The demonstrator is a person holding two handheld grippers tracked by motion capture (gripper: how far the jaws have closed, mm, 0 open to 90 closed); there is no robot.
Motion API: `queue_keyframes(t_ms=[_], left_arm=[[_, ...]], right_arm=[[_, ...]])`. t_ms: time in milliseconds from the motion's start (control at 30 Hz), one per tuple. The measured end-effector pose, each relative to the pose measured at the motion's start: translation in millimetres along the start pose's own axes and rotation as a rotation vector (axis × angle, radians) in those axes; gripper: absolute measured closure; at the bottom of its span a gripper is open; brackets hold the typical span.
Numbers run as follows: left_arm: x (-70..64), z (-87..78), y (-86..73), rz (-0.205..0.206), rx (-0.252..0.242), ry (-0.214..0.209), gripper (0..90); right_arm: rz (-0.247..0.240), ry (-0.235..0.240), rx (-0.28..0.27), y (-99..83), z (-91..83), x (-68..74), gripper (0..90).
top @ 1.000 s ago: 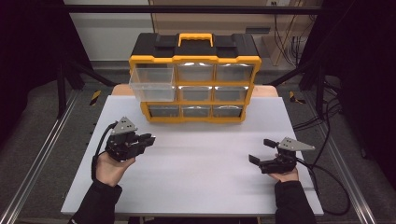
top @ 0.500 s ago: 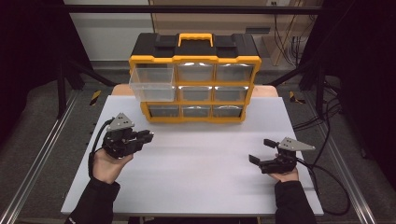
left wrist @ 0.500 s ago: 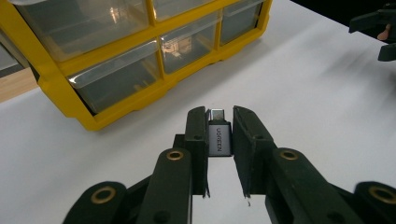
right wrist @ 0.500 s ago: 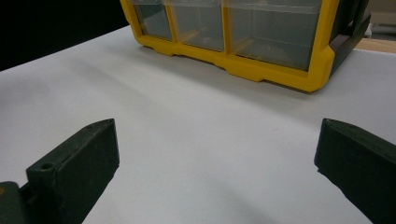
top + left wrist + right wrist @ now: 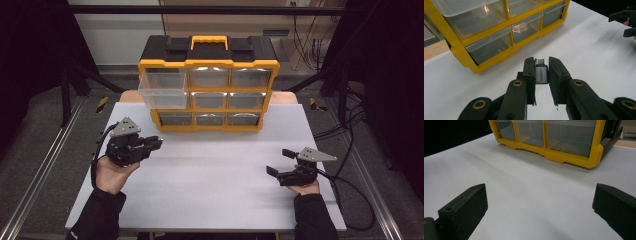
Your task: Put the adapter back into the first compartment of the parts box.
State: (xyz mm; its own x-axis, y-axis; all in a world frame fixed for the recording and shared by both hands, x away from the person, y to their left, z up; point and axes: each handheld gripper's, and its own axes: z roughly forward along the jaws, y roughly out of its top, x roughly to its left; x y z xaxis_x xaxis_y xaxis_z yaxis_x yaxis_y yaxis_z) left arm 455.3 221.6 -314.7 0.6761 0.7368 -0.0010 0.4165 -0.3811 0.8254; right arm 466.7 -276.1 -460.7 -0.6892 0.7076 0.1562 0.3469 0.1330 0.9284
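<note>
— The left gripper [image 5: 155, 144], what has it got?

— Its two black jaws are pinched on a small grey metal adapter printed UGREEN [image 5: 541, 73], with the silver plug end poking out past the jaw tips. In the high view the gripper sits at the left of the white table [image 5: 215, 200], in the person's left hand [image 5: 112, 172], its jaws pointing right and a little toward the organiser.

— Which organiser?

— The yellow-and-black plastic drawer cabinet with clear drawers [image 5: 209, 82], standing at the far middle of the table. Three rows of three drawers, a yellow carry handle on its black top. The clear top-left drawer [image 5: 163, 90] is pulled well out toward the person; the other drawers sit flush.

— Is the adapter near that open drawer?

— Not touching it. The adapter is held clear of the table surface, in front of and below the cabinet's left column. In the left gripper view the cabinet's lower drawers lie just ahead to the left.

— And the right gripper [image 5: 281, 161]?

— Jaws spread wide, nothing between them. It rests low at the right side of the table in the right hand [image 5: 303, 187], well apart from the cabinet, jaws pointing left. Its own view shows bare white table between the jaws and the cabinet's bottom row beyond.

— What is inside the drawers?

— Cannot tell.
</note>
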Motion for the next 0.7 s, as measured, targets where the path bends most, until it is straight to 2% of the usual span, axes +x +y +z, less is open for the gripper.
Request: queue_keyframes(t_ms=[700], left_arm=[[-0.2,-9.7,16.5,0.035,0.001,0.014,75.5]], right_arm=[[0.000,0.001,-0.001,0.2,-0.2,0.0,0.5]])
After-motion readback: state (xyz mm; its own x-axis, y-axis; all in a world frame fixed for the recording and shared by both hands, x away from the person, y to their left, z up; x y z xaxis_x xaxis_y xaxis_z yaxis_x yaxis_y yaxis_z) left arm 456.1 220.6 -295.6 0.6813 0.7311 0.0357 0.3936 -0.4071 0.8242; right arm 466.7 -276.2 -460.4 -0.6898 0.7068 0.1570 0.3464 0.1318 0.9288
